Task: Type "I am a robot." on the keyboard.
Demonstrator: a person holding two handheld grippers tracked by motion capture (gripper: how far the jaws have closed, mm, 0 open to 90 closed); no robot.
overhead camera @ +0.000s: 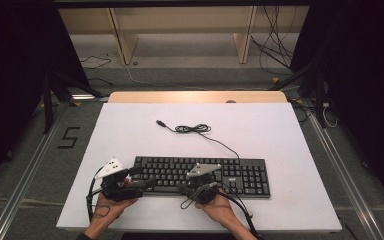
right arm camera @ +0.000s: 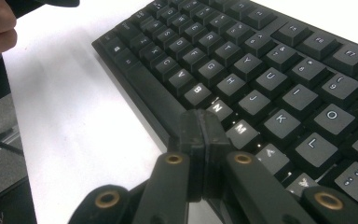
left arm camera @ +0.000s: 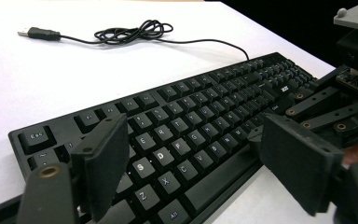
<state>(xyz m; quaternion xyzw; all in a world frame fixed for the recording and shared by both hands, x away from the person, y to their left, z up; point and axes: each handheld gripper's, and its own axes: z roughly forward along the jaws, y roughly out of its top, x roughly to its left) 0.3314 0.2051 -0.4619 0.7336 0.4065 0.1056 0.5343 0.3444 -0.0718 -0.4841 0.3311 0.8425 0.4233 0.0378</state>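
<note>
The keyboard (overhead camera: 202,176) lies near the table's (overhead camera: 130,135) front edge. The right gripper (right arm camera: 203,140), jaws pressed together into one blunt tip, hangs over the keyboard's near edge by N, probably to tap keys. The left gripper (left arm camera: 191,163) spreads wide above the keyboard's left end. The keyboard is black, white-lettered; its cable (overhead camera: 192,129) coils behind.

White table top (overhead camera: 130,130) with a wooden strip along its far edge (overhead camera: 195,96); pale wooden shelf frame (overhead camera: 182,30) behind it on grey floor; loose black cables (overhead camera: 275,50) at the right; a black "5" marked on the floor (overhead camera: 69,137) at the left
</note>
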